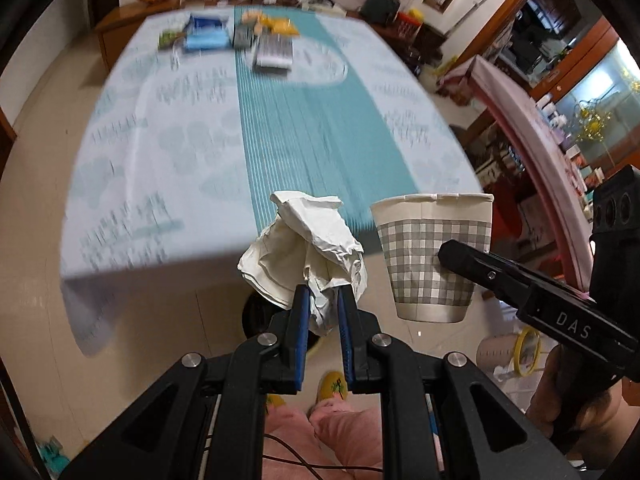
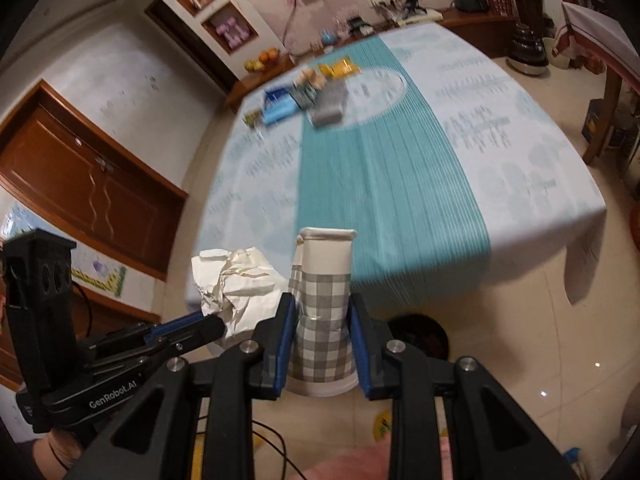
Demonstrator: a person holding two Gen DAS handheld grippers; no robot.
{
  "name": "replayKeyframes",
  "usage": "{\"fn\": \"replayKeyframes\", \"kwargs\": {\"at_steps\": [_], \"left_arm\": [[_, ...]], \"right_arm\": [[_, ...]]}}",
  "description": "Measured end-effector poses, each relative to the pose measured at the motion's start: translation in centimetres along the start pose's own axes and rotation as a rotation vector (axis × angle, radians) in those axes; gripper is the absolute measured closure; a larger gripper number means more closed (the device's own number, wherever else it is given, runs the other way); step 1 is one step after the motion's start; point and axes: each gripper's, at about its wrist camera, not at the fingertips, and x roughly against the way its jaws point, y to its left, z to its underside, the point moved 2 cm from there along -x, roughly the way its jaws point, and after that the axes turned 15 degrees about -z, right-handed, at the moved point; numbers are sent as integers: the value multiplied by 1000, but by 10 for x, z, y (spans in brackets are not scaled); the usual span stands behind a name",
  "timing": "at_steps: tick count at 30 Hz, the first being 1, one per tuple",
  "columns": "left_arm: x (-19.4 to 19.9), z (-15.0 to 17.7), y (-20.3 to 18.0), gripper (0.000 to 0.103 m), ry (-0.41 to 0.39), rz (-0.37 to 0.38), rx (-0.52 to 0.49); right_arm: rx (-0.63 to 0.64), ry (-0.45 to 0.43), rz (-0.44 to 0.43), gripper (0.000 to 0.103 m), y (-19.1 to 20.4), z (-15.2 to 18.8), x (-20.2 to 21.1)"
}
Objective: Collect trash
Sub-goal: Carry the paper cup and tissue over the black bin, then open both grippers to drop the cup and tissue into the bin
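Note:
My left gripper [image 1: 323, 294] is shut on a crumpled white paper [image 1: 308, 248] and holds it in the air in front of the table's near edge. My right gripper [image 2: 322, 306] is shut on a grey-checked paper cup [image 2: 324, 296], squeezed flat between the pads. In the left wrist view the cup [image 1: 434, 256] hangs to the right of the paper, with the right gripper's finger [image 1: 472, 264] across it. In the right wrist view the paper [image 2: 236, 284] shows to the left, held by the left gripper [image 2: 212, 326]. A dark round bin [image 2: 420, 336] stands on the floor below.
The table [image 1: 192, 152] with a teal-striped cloth stretches ahead; packets and boxes [image 1: 240, 36] lie at its far end. A wooden sideboard [image 1: 132, 12] with fruit stands behind. The tiled floor [image 2: 520, 340] lies below, and my legs and slippers [image 1: 332, 388] show beneath the left gripper.

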Motion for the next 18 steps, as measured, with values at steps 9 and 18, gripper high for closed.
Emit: {"fn": "replayKeyframes", "kwargs": {"at_steps": [9,18], "left_arm": [[-109,55,-28,91,85,-72,-1],[-237,77,-27,87,116,-125,33]], "right_arm": [[-66,131,51,76,-94,62,-64],[-92,226,110,73,-191,104,-164]]}}
